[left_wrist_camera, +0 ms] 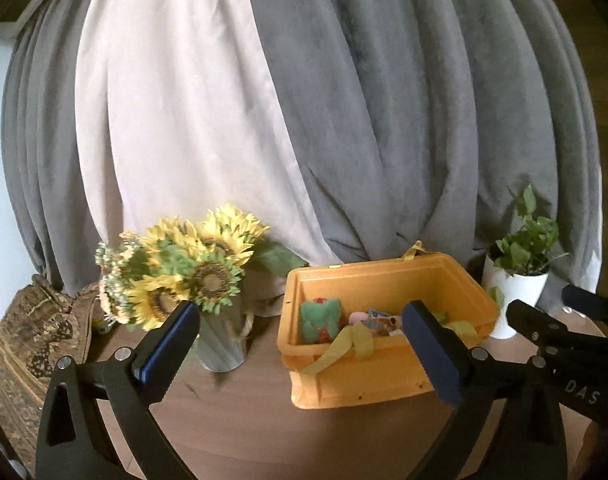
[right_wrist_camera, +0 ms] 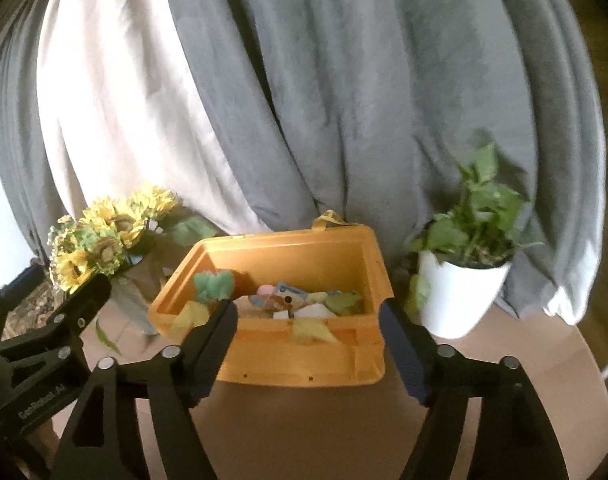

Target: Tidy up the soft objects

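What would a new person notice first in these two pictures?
Probably the orange bin at the table's centre, full of soft toys, among them a green plush. Next, the sunflowers to its left and the potted plant to its right, before grey curtains.

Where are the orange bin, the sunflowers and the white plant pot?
orange bin [left_wrist_camera: 368, 380]: left wrist view, on its front wall.
sunflowers [left_wrist_camera: 212, 278]: left wrist view, on one bloom's dark centre.
white plant pot [right_wrist_camera: 456, 300]: right wrist view, on its side.
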